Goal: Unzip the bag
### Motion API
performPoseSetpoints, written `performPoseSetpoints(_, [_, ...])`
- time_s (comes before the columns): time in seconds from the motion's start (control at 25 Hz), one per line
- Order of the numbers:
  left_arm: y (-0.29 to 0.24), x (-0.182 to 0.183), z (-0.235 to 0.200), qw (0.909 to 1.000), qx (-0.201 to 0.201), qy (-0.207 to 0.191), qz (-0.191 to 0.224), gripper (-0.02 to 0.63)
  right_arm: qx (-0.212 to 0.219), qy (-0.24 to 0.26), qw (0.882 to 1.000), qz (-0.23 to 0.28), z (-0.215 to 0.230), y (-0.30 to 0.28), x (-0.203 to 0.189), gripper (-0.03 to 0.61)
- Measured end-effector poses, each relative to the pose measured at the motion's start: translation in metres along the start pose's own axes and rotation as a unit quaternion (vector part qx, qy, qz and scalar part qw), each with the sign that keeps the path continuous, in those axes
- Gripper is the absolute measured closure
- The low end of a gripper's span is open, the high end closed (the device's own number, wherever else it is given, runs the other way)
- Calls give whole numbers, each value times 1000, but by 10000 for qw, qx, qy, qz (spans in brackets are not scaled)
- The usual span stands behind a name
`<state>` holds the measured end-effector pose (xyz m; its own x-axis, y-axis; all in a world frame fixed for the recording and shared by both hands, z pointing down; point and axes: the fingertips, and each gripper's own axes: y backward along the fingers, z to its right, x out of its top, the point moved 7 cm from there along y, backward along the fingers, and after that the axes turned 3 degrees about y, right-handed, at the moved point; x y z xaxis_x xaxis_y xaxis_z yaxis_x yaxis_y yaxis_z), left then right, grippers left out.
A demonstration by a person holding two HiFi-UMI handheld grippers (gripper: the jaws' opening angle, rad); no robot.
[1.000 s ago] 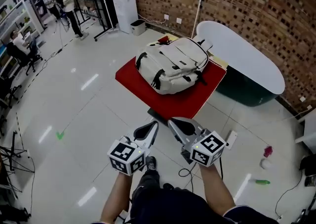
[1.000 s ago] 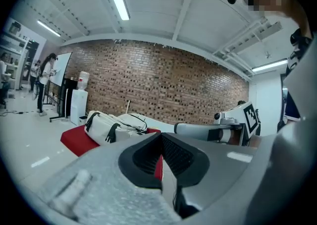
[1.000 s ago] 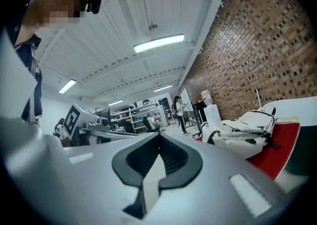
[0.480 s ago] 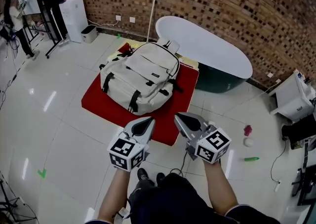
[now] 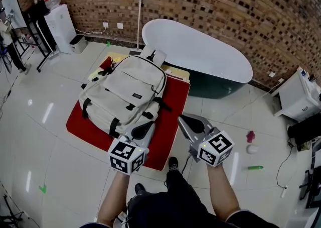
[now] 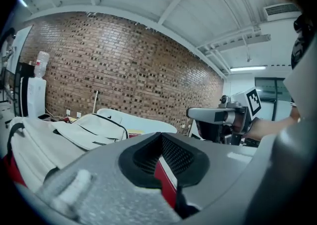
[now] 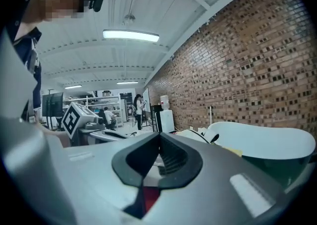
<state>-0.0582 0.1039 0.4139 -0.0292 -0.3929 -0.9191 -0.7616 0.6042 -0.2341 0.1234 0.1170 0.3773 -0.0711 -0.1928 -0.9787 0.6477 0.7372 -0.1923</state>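
A cream backpack with black trim and zips lies flat on a red-topped table, its top handle toward the far edge. My left gripper is shut and empty, its tip over the bag's near corner. My right gripper is shut and empty too, hovering at the table's near right edge beside the bag. In the left gripper view the backpack spreads out to the left, and the right gripper shows at the right. The right gripper view catches only a sliver of the bag past the closed jaws.
A white bathtub stands right behind the table against a brick wall. A white water dispenser is at the far left. A white cabinet stands at the right. Small items lie on the tiled floor.
The person has walked up to the table: both grippers moved forward from the open floor to the bag's near edge, and the view swung round so the bag now lies left of centre.
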Motion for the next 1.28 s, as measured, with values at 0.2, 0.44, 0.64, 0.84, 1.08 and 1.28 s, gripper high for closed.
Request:
performPoseSetpoints(0.2, [-48, 20, -6, 9970, 754, 43, -165, 612, 890, 345, 9953, -152, 64, -41, 7, 572])
performPoseSetpoints(0.44, [-61, 37, -51, 9853, 1678, -31, -330, 612, 1700, 1209, 9777, -240, 102, -127, 26, 573])
performPoseSetpoints(0.64, [-58, 45, -123, 9756, 2157, 50, -415, 612, 2271, 1960, 9522, -576, 100, -220, 34, 571])
performPoseSetpoints(0.84, [-50, 70, -204, 9667, 2509, -8, -507, 611, 2839, 2559, 9158, -1232, 80, -316, 25, 530])
performPoseSetpoints(1.08, [-57, 74, -287, 9518, 2895, 152, -999, 543, 3447, 3340, 8563, -1907, 80, -427, 11, 471])
performPoseSetpoints(1.28, [-67, 62, -326, 9344, 3163, 99, -1638, 520, 4177, 4140, 7794, -2158, 85, -498, -13, 468])
